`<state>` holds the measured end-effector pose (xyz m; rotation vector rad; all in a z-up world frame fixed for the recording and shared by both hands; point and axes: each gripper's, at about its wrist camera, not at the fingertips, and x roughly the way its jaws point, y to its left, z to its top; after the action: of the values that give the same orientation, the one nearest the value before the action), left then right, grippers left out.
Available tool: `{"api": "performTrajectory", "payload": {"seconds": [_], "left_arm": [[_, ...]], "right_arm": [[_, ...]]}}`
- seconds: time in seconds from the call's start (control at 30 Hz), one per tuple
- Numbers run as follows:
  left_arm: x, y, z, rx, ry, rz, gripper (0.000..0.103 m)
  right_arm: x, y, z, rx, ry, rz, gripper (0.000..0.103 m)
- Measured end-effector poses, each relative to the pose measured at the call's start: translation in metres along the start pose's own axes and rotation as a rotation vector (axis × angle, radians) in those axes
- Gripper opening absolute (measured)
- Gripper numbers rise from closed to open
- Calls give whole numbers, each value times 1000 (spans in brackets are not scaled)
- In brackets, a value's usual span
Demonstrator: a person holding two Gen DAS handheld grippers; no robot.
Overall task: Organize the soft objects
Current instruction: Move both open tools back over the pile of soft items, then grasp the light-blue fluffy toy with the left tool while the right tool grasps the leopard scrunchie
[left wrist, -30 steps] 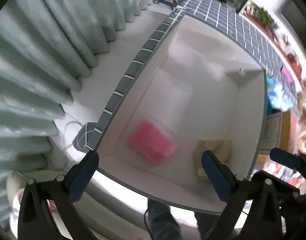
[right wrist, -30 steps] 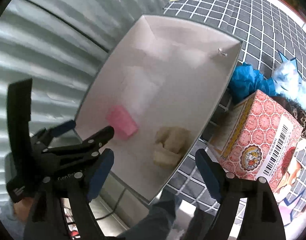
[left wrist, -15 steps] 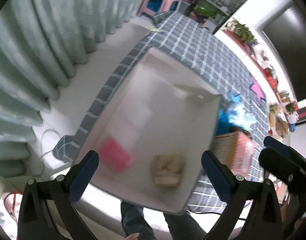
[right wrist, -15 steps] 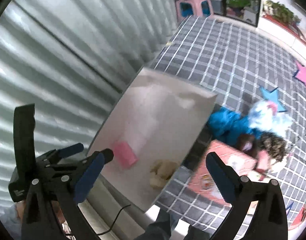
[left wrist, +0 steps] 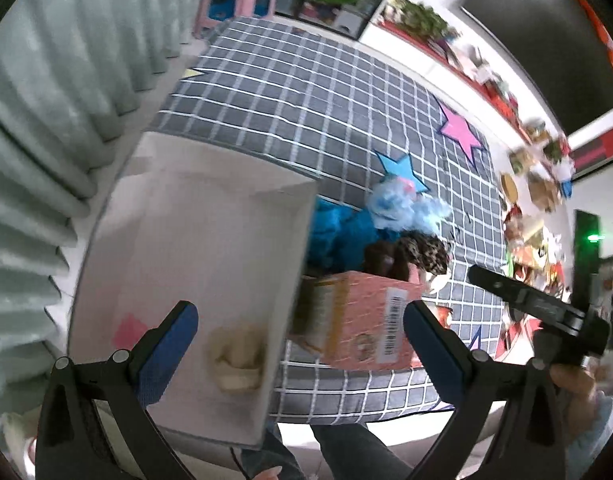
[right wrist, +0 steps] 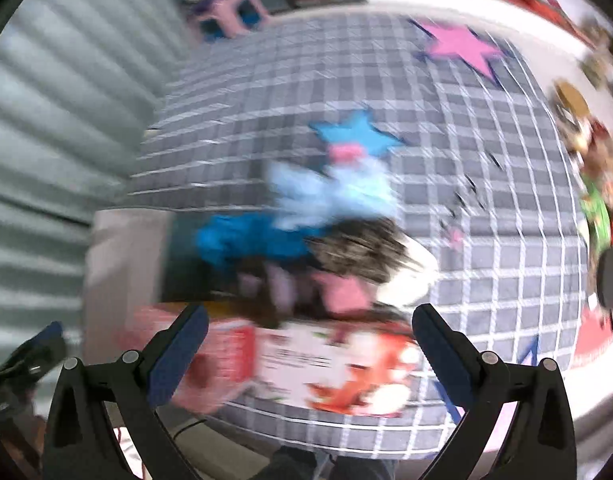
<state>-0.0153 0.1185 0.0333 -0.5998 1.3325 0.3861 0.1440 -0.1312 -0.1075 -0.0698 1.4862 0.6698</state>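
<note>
A white open box (left wrist: pixel 178 240) holds a pink soft piece (left wrist: pixel 127 329) and a beige soft piece (left wrist: pixel 236 354). Right of it a pile of soft things lies on the checked cloth: a dark blue one (left wrist: pixel 338 232), a light blue fluffy one (left wrist: pixel 402 204) and a brown speckled one (left wrist: pixel 422 250). The pile also shows, blurred, in the right wrist view (right wrist: pixel 330 196). My left gripper (left wrist: pixel 296 356) is open and empty above the box's near right edge. My right gripper (right wrist: pixel 310 354) is open and empty above a printed carton (right wrist: pixel 326 364).
A pink printed carton (left wrist: pixel 362 320) stands between the box and the pile. The grey checked cloth (left wrist: pixel 306 92) carries a pink star (left wrist: pixel 460 130) and a blue star (left wrist: pixel 402 166). Curtains (left wrist: pixel 46 120) hang at the left. Cluttered shelves (left wrist: pixel 534 168) line the right.
Both grippers have risen and swung right, from over the box toward the carton and the soft pile. Both stay open. The right view is now motion-blurred.
</note>
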Motion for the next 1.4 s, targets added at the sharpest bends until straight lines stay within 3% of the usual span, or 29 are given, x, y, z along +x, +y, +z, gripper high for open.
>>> {"api": "performTrajectory", "payload": {"seconds": [0.3, 0.43, 0.63, 0.77, 0.87, 1.03, 1.27, 1.4], "left_arm": [[41, -54, 29, 57, 79, 49, 103], [60, -74, 45, 74, 104, 87, 103], [100, -105, 63, 64, 152, 120, 103], [124, -121, 72, 58, 176, 149, 103], [142, -133, 77, 74, 194, 178, 103], [173, -148, 86, 86, 236, 212, 103], [197, -161, 120, 66, 217, 244, 103], [218, -168, 130, 96, 239, 276, 103]], "right_arm": [[51, -42, 8, 62, 104, -25, 103], [70, -46, 24, 78, 120, 16, 103], [107, -26, 40, -27, 164, 38, 103], [120, -26, 43, -102, 170, -25, 103], [119, -50, 47, -77, 149, -68, 103], [106, -107, 58, 51, 117, -68, 103], [94, -176, 60, 170, 121, -122, 103], [84, -196, 55, 221, 106, -94, 103]]}}
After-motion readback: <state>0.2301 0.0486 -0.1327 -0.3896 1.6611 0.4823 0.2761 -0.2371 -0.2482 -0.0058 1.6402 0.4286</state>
